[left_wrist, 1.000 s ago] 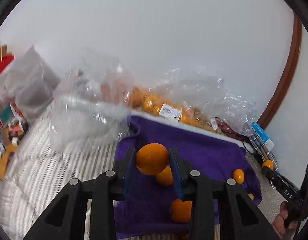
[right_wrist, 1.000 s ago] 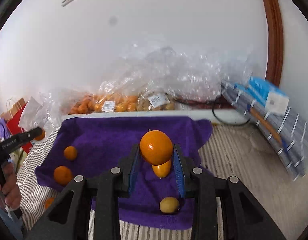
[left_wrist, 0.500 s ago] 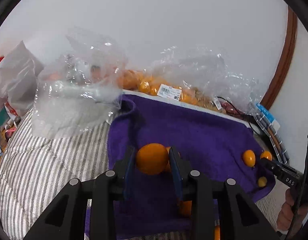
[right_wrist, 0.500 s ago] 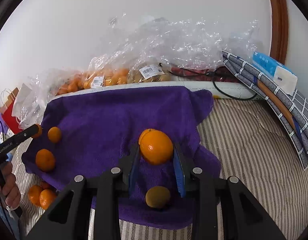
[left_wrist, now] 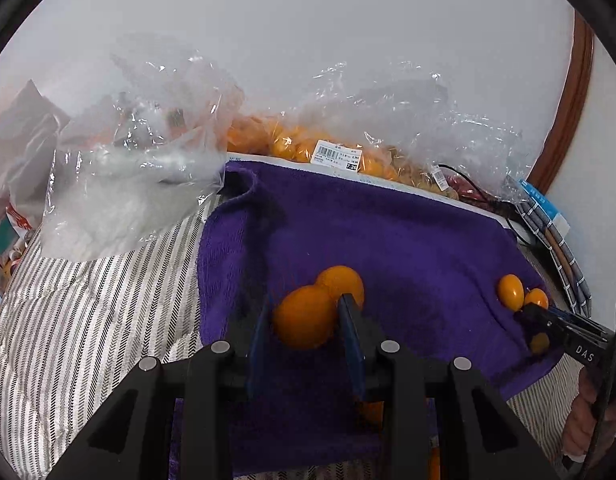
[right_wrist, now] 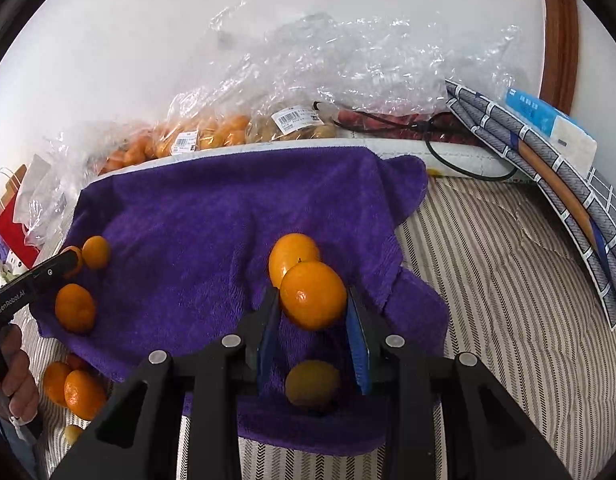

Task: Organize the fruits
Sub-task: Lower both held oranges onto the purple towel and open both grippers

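Note:
A purple towel (left_wrist: 388,232) lies on a striped bed cover. My left gripper (left_wrist: 304,312) is shut on an orange (left_wrist: 302,318), low over the towel, next to another orange (left_wrist: 342,282) lying there. My right gripper (right_wrist: 313,304) is shut on an orange (right_wrist: 313,294), just in front of a second orange (right_wrist: 292,258) on the towel (right_wrist: 212,216). A dull yellow-green fruit (right_wrist: 312,384) lies below the right jaws. Two oranges (right_wrist: 75,308) lie at the towel's left edge. The right gripper's tip (left_wrist: 536,314) shows in the left wrist view beside two small oranges (left_wrist: 510,290).
Clear plastic bags of oranges (left_wrist: 308,144) and other produce (right_wrist: 300,124) line the wall. A loose clear bag (left_wrist: 128,168) lies left of the towel. More oranges (right_wrist: 82,394) sit on the bed cover off the towel's near left corner. Folded grey checked cloth (right_wrist: 568,208) and a cable (right_wrist: 460,168) lie right.
Both grippers have come down closer to the towel with their oranges still held. Each held orange is now right beside an orange lying on the towel.

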Tool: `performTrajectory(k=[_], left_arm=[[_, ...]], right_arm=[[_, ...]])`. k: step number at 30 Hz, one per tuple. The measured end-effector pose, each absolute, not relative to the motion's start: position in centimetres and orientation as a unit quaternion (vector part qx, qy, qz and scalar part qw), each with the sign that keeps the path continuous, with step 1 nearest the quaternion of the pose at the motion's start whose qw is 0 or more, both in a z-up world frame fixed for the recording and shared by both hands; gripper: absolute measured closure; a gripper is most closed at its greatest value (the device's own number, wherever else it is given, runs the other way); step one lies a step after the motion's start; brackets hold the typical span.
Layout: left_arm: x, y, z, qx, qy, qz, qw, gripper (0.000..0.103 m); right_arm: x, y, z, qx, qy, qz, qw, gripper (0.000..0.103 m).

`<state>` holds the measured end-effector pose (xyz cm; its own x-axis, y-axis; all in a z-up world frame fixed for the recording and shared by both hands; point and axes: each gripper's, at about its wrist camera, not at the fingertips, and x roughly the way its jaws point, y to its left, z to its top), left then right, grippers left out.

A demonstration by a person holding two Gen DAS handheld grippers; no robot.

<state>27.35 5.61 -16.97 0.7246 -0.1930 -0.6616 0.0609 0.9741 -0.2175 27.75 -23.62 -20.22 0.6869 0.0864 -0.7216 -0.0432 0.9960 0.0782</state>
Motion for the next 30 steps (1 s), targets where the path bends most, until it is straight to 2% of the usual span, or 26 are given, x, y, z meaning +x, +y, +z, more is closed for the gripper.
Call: performTrajectory(k=[10, 12, 14, 19, 23, 30], left_arm=[[27.6, 5.8, -16.9, -0.101, 0.366, -0.074, 0.922, 0.07], [27.5, 5.9, -16.8, -0.104, 0.364, -0.074, 0.923, 0.07], [27.5, 6.0, -16.7, -0.108, 0.362, -0.077, 0.923, 0.07], [27.1, 6.5, -16.2, -0.117, 0.351, -0.083, 0.925, 0.065], [26.9, 7.2, -15.8, -0.133, 0.341, -0.085, 0.927, 0.06], [26.5, 7.7, -15.1, -0.142, 0.329, -0.088, 0.929, 0.06]], right_arm=[[27.6, -23.5, -20.3, 0.02, 0.388, 0.031, 0.921, 0.069], [27.4, -23.4, -20.1, 0.02, 0.382, 0.03, 0.923, 0.064], [27.1, -23.3, -19.8, 0.017, 0.372, 0.027, 0.928, 0.054], [26.0, -22.7, -18.7, -0.012, 0.325, 0.013, 0.946, 0.042], [25.5, -22.5, -17.7, -0.01, 0.299, -0.008, 0.954, 0.042], [23.2, -22.2, -15.2, -0.005, 0.297, -0.035, 0.954, 0.042]])
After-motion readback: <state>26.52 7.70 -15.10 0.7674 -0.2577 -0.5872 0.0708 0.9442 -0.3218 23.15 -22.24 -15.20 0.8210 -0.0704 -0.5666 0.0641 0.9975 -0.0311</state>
